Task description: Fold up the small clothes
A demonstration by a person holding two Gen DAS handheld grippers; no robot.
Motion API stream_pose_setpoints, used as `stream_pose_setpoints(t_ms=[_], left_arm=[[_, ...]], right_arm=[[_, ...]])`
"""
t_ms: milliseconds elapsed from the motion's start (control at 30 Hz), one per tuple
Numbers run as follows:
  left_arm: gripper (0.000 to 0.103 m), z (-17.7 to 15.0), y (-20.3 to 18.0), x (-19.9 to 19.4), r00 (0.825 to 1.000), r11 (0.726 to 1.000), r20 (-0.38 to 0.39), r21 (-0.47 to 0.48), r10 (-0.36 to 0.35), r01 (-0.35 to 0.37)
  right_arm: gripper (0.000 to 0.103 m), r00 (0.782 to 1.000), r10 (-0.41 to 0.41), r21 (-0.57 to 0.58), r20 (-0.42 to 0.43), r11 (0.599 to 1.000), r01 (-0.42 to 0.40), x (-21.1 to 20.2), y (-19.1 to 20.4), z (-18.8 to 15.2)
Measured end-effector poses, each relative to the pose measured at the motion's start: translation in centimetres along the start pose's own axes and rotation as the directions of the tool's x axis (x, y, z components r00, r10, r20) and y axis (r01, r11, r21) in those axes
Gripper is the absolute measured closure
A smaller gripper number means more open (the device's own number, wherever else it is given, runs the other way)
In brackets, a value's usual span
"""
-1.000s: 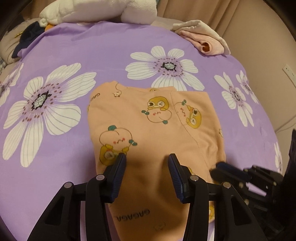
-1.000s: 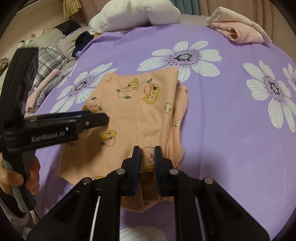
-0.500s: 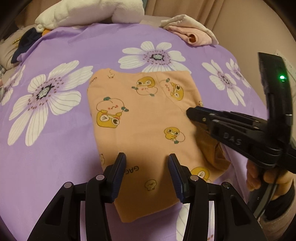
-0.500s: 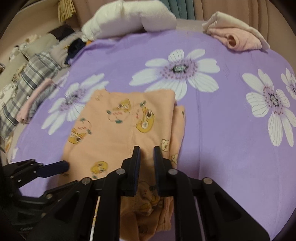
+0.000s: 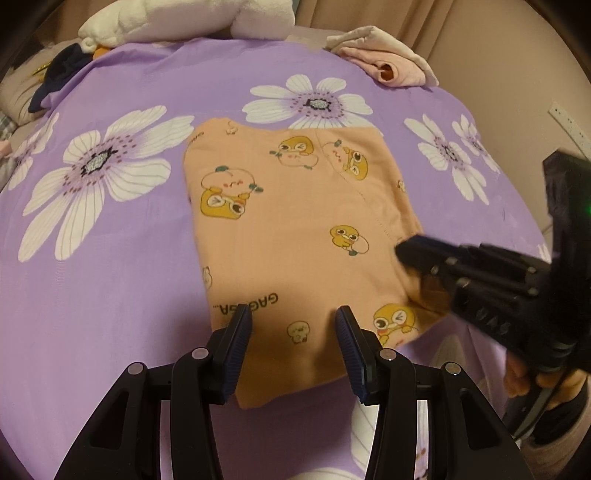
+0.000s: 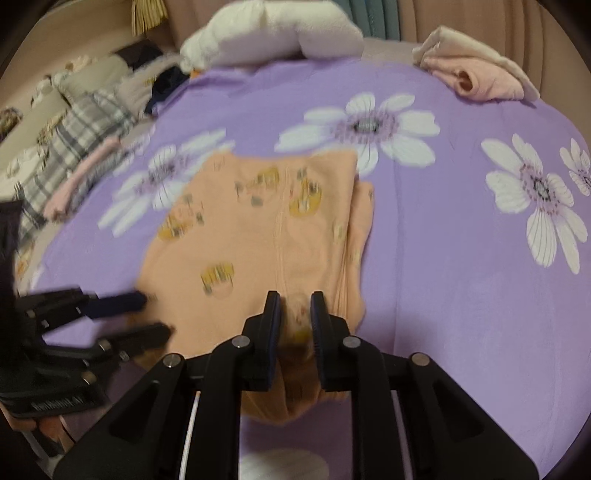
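Note:
A small orange garment (image 5: pixel 295 236) with yellow cartoon prints lies folded flat on the purple flowered sheet (image 5: pixel 110 295); it also shows blurred in the right wrist view (image 6: pixel 266 236). My left gripper (image 5: pixel 293 332) is open and empty, its jaws spread over the garment's near edge. My right gripper (image 6: pixel 295 314) has its jaws narrowly apart, with the garment's near right edge bunched between them; it shows from the side in the left wrist view (image 5: pixel 406 254). The left gripper shows at the garment's left corner in the right wrist view (image 6: pixel 147 314).
A folded pink garment (image 5: pixel 384 59) lies at the far right of the bed. A white plush pillow (image 5: pixel 192 18) sits at the far edge. Plaid and pink clothes (image 6: pixel 74 147) are piled to the left. A beige wall (image 5: pixel 517 74) is on the right.
Both grippers have drawn back toward the garment's near edge. The right gripper's jaws now sit lower, at the near right corner, with cloth between them.

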State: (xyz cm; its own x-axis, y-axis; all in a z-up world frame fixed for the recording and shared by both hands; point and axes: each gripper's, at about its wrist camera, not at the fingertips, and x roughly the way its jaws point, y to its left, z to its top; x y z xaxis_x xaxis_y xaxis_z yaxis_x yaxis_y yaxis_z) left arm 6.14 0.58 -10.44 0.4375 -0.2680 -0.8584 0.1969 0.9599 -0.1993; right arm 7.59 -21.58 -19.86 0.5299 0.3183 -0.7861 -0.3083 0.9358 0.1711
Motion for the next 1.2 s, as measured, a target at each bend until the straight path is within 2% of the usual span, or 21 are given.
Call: stream_pose_setpoints(t_ms=[133,200,233,300,333,400,500,567,733,867,967,1200], left_arm=[[0.055,0.4,-0.1,-1.5,1.0,1.0,0.016,-0.017,0.016,-0.016],[0.052,0.6,-0.1,-2.6,0.999,0.999,0.026,-0.032,0.038,-0.037],[0.048,0.7,0.0,-3.1,0.999,0.998,0.024,-0.039,0.046,-0.045],[0.03,0.9,0.2,-4.4,0.998,0.996,0.027,-0.064,0.063,-0.061],[0.027,1.0,0.3,-5.1,0.997,0.995,0.033,-0.074,0.067,-0.064],[0.019,1.0,0.4,-6.7,0.995,0.992,0.047,-0.095,0.087,-0.082],[0.008,1.1,0.0,-8.8,0.985,0.984,0.069,-0.093,0.155,-0.149],[0.007,1.0,-0.4,-9.9,0.982,0.983,0.088,-0.088,0.168,-0.161],[0.003,0.4,-0.9,-10.8,0.981,0.983,0.085,-0.084,0.172,-0.165],[0.003,-0.3,-0.6,-9.6,0.976,0.974,0.041,-0.087,0.213,-0.209],[0.003,-0.8,-0.6,-9.5,0.978,0.974,0.017,-0.091,0.21,-0.208],[0.003,-1.0,-0.9,-10.4,0.973,0.971,0.031,-0.089,0.227,-0.224]], right_arm=[[0.081,1.0,-0.022,0.011,0.001,1.0,0.022,-0.9,0.3,-0.3],[0.069,0.999,-0.041,0.001,0.023,0.999,0.041,-2.4,0.8,-0.1],[0.052,0.998,-0.053,-0.003,0.042,0.999,0.053,-3.3,1.0,0.0],[0.031,0.993,-0.082,0.001,0.088,0.997,0.083,-5.4,1.3,0.2],[0.023,0.99,-0.093,0.013,0.109,0.996,0.092,-6.5,1.4,0.2],[0.016,0.985,-0.103,0.034,0.14,0.994,0.1,-8.5,1.4,0.4],[0.007,0.976,-0.128,0.057,0.175,0.991,0.12,-11.2,1.5,0.7],[0.0,0.972,-0.133,0.064,0.195,0.99,0.122,-12.6,1.8,0.6],[0.0,0.971,-0.121,0.056,0.204,0.992,0.112,-14.7,2.5,0.0],[0.0,0.978,-0.138,0.047,0.158,0.99,0.132,-13.3,2.6,-0.8],[0.0,0.985,-0.132,0.062,0.109,0.99,0.126,-12.2,2.4,-1.4],[0.0,0.984,-0.147,0.069,0.105,0.988,0.14,-12.1,2.4,-1.5]])
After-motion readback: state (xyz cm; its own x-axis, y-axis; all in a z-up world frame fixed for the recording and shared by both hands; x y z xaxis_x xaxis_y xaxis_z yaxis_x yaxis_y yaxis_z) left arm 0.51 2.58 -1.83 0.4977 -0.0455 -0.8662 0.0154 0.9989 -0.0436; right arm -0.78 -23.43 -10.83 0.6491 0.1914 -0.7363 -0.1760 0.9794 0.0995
